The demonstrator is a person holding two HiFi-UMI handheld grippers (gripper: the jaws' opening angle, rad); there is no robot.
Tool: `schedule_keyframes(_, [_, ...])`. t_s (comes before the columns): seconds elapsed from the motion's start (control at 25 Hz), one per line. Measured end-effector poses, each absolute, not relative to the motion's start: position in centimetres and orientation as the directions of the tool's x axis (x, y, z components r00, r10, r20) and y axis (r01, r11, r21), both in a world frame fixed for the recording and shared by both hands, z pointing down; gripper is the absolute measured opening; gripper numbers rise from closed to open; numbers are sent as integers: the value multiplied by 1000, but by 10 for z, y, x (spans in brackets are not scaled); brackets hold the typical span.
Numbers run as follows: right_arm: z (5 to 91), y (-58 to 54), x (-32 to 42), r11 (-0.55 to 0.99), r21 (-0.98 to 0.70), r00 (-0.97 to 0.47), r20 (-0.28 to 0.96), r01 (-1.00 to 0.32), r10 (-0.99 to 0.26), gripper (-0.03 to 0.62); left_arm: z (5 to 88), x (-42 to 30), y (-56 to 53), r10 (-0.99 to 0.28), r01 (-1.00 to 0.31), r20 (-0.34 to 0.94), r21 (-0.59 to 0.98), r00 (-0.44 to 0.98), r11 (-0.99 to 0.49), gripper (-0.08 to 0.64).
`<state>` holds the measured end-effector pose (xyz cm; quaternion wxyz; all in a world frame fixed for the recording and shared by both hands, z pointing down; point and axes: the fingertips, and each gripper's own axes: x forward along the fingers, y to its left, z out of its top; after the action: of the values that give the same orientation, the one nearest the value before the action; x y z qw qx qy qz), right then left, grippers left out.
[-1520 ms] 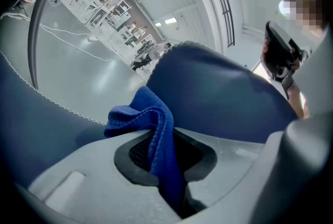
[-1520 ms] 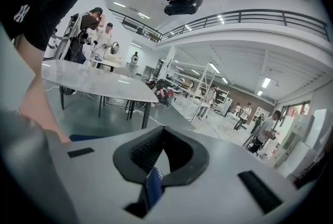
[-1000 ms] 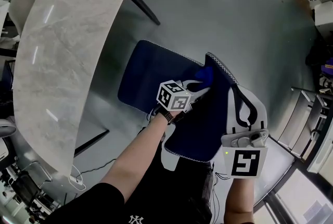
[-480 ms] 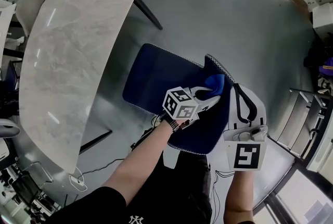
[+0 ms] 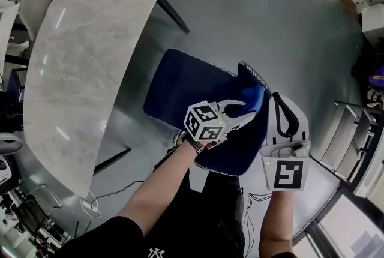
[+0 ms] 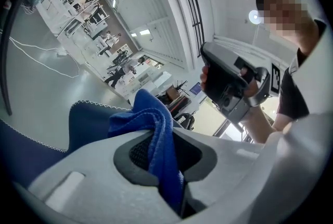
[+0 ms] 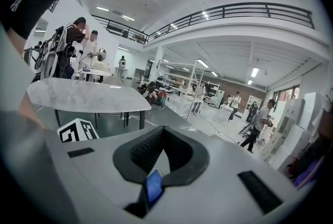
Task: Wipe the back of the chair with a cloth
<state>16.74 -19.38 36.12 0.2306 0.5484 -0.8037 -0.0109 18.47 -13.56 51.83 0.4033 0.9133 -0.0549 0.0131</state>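
Reading the left gripper (image 5: pixel 242 110) first, I see its jaws clamped on the blue cloth (image 6: pixel 156 139), which is pressed against the top edge of the chair (image 5: pixel 180 86) back. The right gripper (image 5: pixel 279 102) sits just beside it with jaws together and an unidentified blue sliver in their seam. The marble table (image 5: pixel 78 59) lies beyond both.

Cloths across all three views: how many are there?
1. The blue cloth is pinched in the left gripper's shut jaws, at the top edge of the blue chair's back. None shows elsewhere, though the table could hide one.
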Motion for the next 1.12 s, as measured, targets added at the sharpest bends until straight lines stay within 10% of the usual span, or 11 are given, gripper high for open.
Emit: schedule_keyframes(1.12, [444, -206, 145, 486, 301, -365, 380, -820, -850, 14, 789, 111, -135, -135, -390, 389, 711, 911, -585, 57])
